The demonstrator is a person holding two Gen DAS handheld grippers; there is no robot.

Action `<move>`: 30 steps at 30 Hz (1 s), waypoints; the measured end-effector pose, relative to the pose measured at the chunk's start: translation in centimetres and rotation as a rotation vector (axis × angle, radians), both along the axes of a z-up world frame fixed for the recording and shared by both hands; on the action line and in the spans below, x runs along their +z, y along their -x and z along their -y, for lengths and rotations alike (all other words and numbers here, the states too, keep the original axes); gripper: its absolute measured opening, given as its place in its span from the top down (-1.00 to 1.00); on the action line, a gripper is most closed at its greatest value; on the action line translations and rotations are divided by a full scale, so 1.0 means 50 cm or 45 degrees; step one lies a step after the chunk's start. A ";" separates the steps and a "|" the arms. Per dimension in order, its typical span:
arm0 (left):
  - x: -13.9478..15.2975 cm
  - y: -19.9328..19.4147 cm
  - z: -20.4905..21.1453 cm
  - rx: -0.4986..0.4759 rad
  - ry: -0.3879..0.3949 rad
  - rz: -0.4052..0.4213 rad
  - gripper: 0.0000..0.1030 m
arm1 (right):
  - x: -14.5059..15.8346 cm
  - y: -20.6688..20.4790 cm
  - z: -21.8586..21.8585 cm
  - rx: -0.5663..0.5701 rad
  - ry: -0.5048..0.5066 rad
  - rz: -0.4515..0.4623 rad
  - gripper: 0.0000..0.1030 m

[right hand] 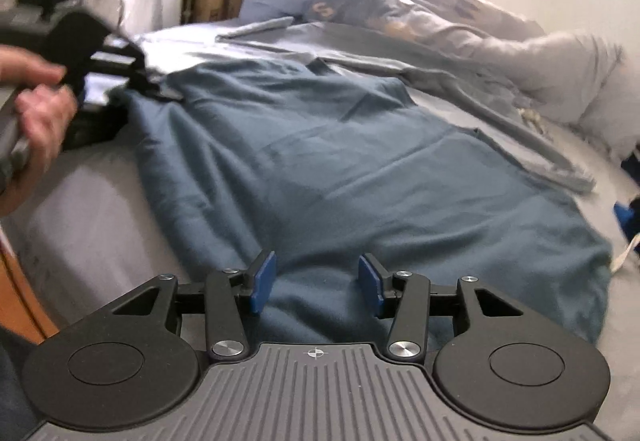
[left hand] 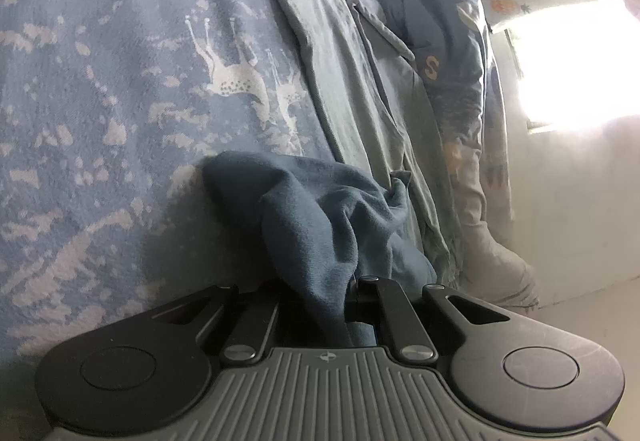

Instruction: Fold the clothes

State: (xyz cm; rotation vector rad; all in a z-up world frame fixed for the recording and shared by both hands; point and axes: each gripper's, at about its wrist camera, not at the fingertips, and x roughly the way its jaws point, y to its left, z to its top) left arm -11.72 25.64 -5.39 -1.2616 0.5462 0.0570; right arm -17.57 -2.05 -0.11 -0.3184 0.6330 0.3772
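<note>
Right wrist view: teal garment lengthwise away from parted, empty right jaws; left jaws clamping its far corner.

The left gripper's fingertips are buried in bunched teal cloth. The window glares white, and the person's hand blurs at the frame's edge.

Garment lies spread on bed, filling frame centre. Left gripper at its upper-left corner, frame left. Right gripper over its near edge, bottom centre. Quilt behind, upper right; pillow far right.
</note>
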 end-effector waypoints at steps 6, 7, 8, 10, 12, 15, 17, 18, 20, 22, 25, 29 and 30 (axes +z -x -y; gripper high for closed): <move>0.000 0.002 0.003 0.008 0.002 -0.005 0.81 | 0.030 0.009 0.019 0.005 -0.028 -0.086 -0.16; -0.001 0.003 0.003 0.009 0.002 -0.005 0.81 | 0.033 0.004 0.025 -0.018 -0.045 -0.095 -0.26; -0.001 0.003 0.004 0.009 0.001 -0.005 0.81 | 0.033 0.002 0.029 -0.031 -0.059 -0.100 -0.29; -0.001 0.004 0.005 0.009 -0.006 -0.005 0.81 | 0.033 -0.002 0.034 -0.051 -0.080 -0.105 -0.30; 0.000 0.001 -0.005 0.001 -0.008 -0.005 0.81 | 0.035 -0.004 0.036 -0.062 -0.095 -0.098 -0.31; 0.005 -0.006 -0.027 -0.015 -0.009 -0.009 0.81 | 0.044 -0.014 0.042 -0.082 -0.105 -0.066 -0.34; 0.006 -0.006 -0.028 -0.015 -0.010 -0.008 0.81 | 0.051 -0.027 0.051 -0.117 -0.119 -0.050 -0.38; 0.006 -0.007 -0.030 -0.016 -0.009 -0.007 0.81 | 0.054 -0.032 0.056 -0.134 -0.133 -0.050 -0.39; 0.005 -0.008 -0.035 -0.019 -0.007 -0.005 0.81 | 0.056 -0.042 0.062 -0.158 -0.151 -0.048 -0.45; 0.006 -0.008 -0.036 -0.017 -0.003 -0.004 0.81 | 0.057 -0.046 0.061 -0.161 -0.148 -0.025 -0.48; 0.011 -0.006 -0.036 -0.017 -0.006 0.010 0.81 | 0.058 -0.049 0.050 -0.131 -0.152 0.005 -0.50; 0.019 -0.006 -0.035 -0.033 -0.016 0.053 0.81 | 0.043 -0.055 0.033 -0.093 -0.142 -0.041 -0.51; 0.021 -0.006 -0.035 -0.039 -0.021 0.064 0.81 | 0.042 -0.054 0.032 -0.088 -0.141 -0.040 -0.53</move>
